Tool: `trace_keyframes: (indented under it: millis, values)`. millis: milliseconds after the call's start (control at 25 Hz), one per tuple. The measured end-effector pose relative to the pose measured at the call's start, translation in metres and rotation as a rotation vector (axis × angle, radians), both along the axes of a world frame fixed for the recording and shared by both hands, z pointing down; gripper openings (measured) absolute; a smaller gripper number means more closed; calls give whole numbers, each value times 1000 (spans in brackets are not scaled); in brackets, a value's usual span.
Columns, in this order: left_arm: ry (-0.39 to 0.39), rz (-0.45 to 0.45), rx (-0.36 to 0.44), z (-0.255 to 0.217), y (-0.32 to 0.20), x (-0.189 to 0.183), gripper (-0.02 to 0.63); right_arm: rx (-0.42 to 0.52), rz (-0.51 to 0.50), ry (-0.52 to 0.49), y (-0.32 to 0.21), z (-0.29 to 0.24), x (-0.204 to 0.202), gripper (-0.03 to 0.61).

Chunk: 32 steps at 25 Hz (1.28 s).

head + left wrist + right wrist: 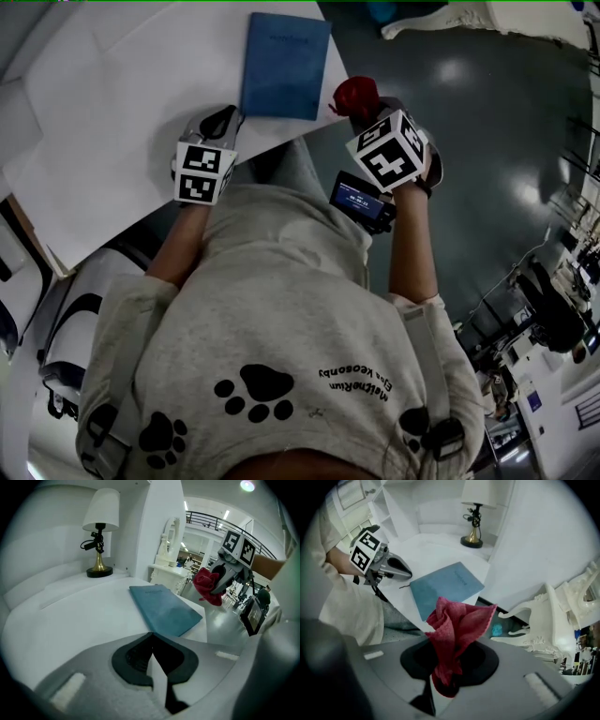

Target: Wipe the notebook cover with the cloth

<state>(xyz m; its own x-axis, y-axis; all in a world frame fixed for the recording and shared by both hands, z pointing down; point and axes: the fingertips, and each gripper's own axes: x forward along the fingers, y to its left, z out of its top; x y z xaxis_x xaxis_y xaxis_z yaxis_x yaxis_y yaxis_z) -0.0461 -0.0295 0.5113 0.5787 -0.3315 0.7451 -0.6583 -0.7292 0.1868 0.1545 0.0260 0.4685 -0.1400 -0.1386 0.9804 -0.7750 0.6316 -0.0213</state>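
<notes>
White desk (112, 112), blue notebook (286, 66) at its edge. Right gripper (449, 665) clamps bunched red cloth (457, 620); left gripper (152, 644) closed, empty. Lower cloth flat onto notebook, sweep lengthwise, light pressure.

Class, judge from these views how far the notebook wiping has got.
Done: the red cloth is picked up, clamped by the right gripper. In hand: it hangs in the air beside the table edge, clear of the blue notebook. The left gripper is shut, empty. Left: the wiping itself, apparently unstarted.

The head view looks steeply down; both gripper views, close by, face the notebook (164, 609).
</notes>
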Motion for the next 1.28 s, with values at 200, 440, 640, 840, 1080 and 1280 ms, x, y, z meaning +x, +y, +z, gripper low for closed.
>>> trace_keyframes:
  millis: [200,440,640,840,1080,1280]
  values:
    - [47,-26,107,-46,-23,12,0,224,58,-19,-36,-53,0,89]
    - [130,-53,297,-128,-61,29,0,500,100,-44,-78,-125,-3,89]
    - [207,-96,419,-186,-83,35,0,723,110,-69,-99,-182,-9,90]
    - [283,-126,535,-249,-91,39,0,914,126,-152,-112,-235,-24,91]
    - [377,-152,648,-315,-91,47,0,1072,203,-338,-116,-283,-43,91]
    - [430,-173,733,-351,-88,47,0,1126,326,-474,-112,-295,-45,95]
